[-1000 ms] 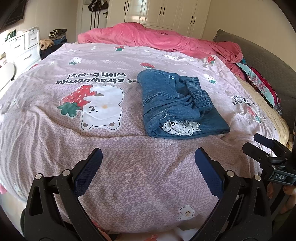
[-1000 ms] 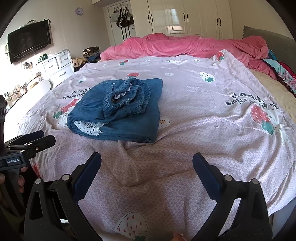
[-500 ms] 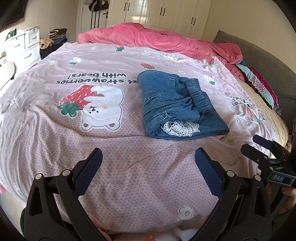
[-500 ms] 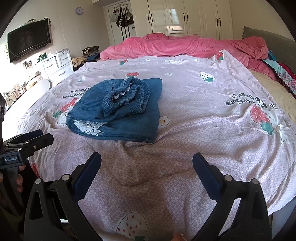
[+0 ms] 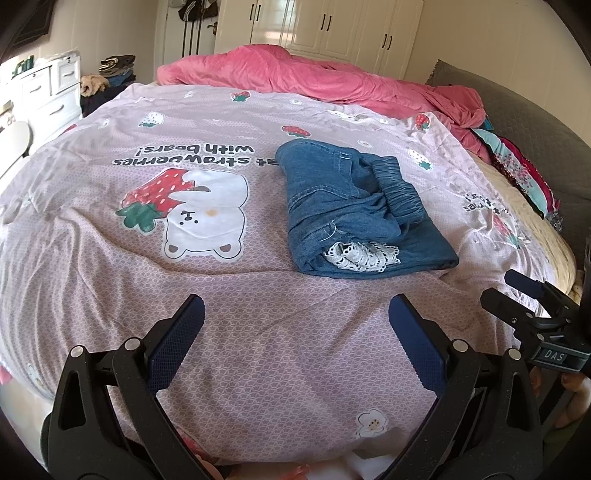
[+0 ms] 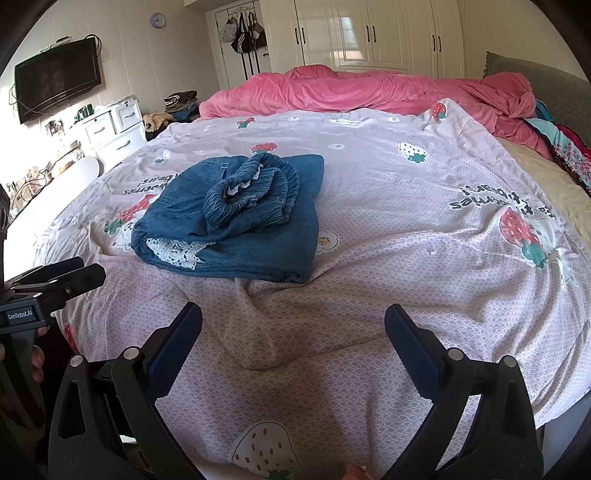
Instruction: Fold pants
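Observation:
The blue denim pants [image 5: 351, 210] lie folded into a compact bundle on the pink strawberry-print bedspread [image 5: 184, 258], with the elastic waistband on top and white lace trim showing at the near end. They also show in the right wrist view [image 6: 236, 218]. My left gripper [image 5: 293, 332] is open and empty, low over the near bed edge, well short of the pants. My right gripper [image 6: 293, 336] is open and empty, likewise near the bed edge. Each gripper shows at the other view's side: the right one [image 5: 532, 302] and the left one [image 6: 55, 277].
A pink duvet [image 6: 369, 92] is heaped at the far side of the bed. A grey headboard [image 5: 517, 122] and patterned cloth [image 5: 517, 166] lie to the right. White drawers [image 6: 110, 129] and a wall TV [image 6: 55, 85] stand left; wardrobes [image 6: 369, 33] line the back.
Both grippers have drifted very slightly; the pants lie unmoved and both grippers stay open.

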A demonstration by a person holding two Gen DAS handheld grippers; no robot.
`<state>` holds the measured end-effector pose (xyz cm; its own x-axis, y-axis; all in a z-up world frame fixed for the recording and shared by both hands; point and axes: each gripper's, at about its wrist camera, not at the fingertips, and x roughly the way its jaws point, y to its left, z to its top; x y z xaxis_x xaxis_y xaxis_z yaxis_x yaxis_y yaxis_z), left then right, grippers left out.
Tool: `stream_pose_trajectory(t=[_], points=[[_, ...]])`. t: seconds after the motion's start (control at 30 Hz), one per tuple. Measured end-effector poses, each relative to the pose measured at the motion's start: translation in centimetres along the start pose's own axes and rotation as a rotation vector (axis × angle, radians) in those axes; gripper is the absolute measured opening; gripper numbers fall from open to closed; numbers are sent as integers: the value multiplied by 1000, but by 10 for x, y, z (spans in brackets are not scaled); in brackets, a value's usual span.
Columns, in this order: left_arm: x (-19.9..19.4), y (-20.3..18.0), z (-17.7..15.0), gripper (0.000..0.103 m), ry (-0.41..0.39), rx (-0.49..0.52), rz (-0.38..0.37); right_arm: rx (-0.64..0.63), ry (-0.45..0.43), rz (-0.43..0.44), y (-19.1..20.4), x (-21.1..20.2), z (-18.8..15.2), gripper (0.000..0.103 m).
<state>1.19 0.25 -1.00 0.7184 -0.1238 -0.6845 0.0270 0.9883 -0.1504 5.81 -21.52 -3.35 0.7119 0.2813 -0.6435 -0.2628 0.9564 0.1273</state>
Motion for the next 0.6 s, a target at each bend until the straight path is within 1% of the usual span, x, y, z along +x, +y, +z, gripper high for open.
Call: stream_pose_trajectory(t=[0.6], points=[[1, 2, 0, 94, 4, -4, 2, 1, 7, -4, -1, 3, -1, 99]])
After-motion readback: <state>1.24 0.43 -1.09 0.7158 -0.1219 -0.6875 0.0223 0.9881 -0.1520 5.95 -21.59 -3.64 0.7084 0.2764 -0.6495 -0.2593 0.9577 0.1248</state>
